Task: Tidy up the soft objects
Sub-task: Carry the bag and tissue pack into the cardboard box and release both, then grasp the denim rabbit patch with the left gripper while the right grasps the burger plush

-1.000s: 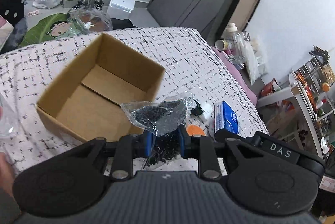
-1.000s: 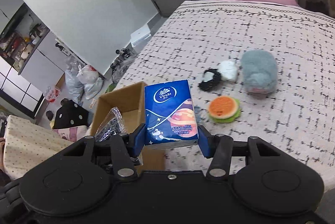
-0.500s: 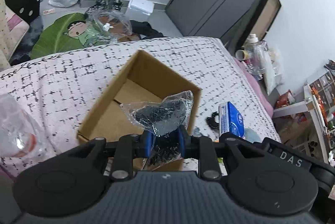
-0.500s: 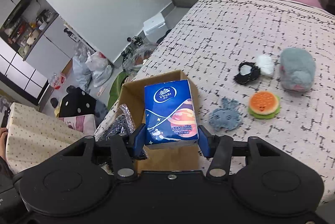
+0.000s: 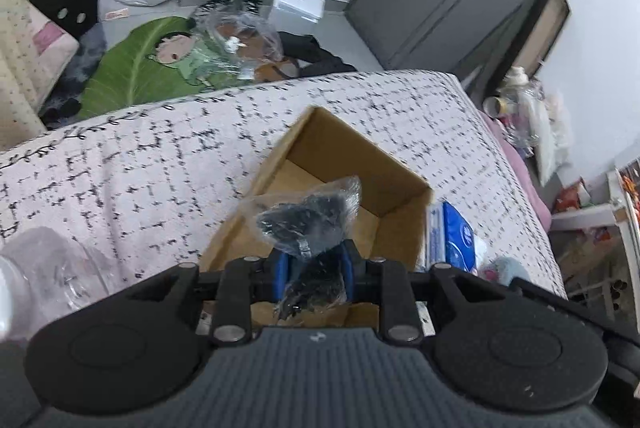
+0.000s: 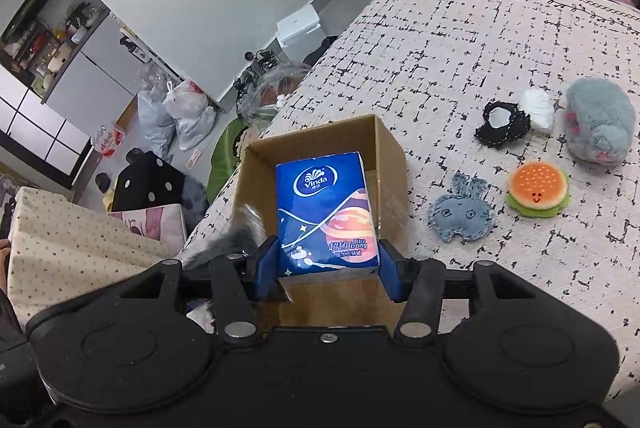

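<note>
Over the cardboard box (image 6: 390, 152) on the bed, both grippers loaded.
Left gripper (image 5: 316, 266) pinches a clear bag of black stuff (image 5: 310, 218); right gripper (image 6: 328, 264) clamps a blue tissue pack (image 6: 326, 208). Plush toys lie at 3 o'clock of the box: burger (image 6: 537, 188), grey bunny (image 6: 462, 214).

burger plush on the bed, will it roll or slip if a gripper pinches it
The burger plush looks flat and lies on its face, so it probably won't roll. Its fuzzy fabric should grip the pads rather than slip. It likely squashes when pinched and seems light, like the denim bunny patch beside it.
</note>
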Motion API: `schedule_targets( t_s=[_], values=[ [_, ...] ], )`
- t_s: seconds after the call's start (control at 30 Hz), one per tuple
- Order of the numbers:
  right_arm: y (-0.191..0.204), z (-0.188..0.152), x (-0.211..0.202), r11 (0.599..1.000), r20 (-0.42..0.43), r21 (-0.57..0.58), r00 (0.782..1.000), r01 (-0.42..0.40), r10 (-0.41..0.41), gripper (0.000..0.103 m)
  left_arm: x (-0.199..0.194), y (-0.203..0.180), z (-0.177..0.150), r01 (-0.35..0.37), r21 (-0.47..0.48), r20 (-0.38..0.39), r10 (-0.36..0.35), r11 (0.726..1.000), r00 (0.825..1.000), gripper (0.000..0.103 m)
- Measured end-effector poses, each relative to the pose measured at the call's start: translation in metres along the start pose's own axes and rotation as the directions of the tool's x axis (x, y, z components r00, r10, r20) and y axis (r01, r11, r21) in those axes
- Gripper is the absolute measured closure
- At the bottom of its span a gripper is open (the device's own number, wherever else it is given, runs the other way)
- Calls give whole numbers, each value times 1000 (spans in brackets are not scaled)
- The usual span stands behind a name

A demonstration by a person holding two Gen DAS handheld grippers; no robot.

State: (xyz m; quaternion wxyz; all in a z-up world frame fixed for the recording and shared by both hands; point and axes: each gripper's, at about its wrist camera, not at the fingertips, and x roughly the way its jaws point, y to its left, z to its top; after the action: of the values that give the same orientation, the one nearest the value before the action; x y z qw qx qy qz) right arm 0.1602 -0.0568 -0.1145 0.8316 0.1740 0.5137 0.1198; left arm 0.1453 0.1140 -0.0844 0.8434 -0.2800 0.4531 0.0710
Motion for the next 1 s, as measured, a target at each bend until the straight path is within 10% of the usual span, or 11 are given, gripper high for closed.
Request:
schedule_targets(
  t_s=[0.57,1.0],
  values=[
    [-15,4,-16,997,-28,4,997,-72,72,29,-25,-20,8,-109,43,62,107,993,992,33],
    [-77,10,-58,1000,43,-5,999,11,-10,24,-20,-68,-14,-97,106,58,91,990,994,30]
  ],
)
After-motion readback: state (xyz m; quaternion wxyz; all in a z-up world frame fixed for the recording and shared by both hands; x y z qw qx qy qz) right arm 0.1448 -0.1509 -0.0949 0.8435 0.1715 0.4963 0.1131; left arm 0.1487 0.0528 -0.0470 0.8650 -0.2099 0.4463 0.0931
